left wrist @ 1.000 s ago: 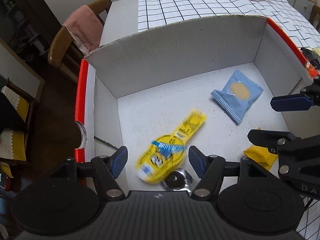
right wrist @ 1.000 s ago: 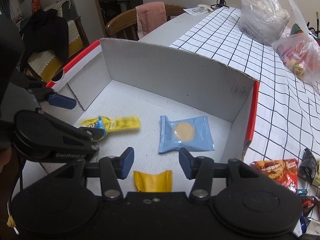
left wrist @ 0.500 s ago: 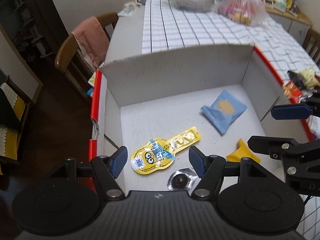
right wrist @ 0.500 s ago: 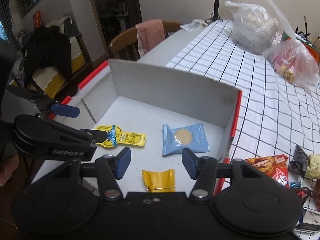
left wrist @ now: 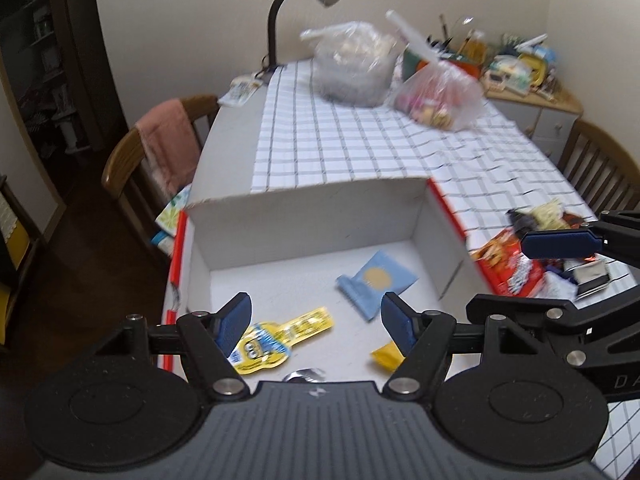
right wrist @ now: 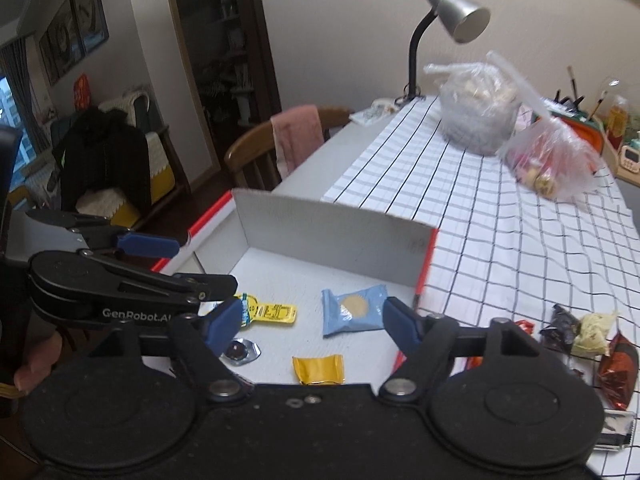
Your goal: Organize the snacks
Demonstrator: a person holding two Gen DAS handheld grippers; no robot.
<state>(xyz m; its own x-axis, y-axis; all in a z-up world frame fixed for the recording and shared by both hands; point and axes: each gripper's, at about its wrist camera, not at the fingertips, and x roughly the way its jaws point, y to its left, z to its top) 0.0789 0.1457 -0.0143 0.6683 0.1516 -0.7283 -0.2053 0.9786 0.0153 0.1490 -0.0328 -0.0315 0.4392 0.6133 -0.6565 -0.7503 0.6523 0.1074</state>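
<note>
Two handheld grippers raised above a white cardboard box (left wrist: 304,216) with red outer edges, on a table with a grid-patterned cloth (right wrist: 500,240).

Left gripper (left wrist: 316,322): jaws spread wide, nothing between them. Right gripper (right wrist: 304,322): likewise spread and empty.

Inside the box, four snacks on the floor, all apart from one another: a light blue cookie packet (right wrist: 352,312) at about 3 o'clock, a yellow cartoon-face sachet (left wrist: 280,338) at 9 o'clock, a small gold-yellow wrapper (right wrist: 319,369) at 6 o'clock, and a round foil-wrapped sweet (right wrist: 239,350) at 7 o'clock.

Progress, judged from the layout: partly done. Four pieces boxed; a loose pile left on the cloth outside the box's right wall at 3 o'clock, including a red-orange snack bag (left wrist: 508,268) and several small dark and pale wrappers (right wrist: 584,330). Likely next: a pick from that pile.

Differences between views: right wrist view shows the foil sweet whole and the scattered small wrappers; left wrist view shows the sweet only as a sliver behind the gripper body, but shows the red-orange bag more fully. Both views show the desk lamp (right wrist: 456,20) and two plastic bags (left wrist: 400,76) at 12 o'clock.
</note>
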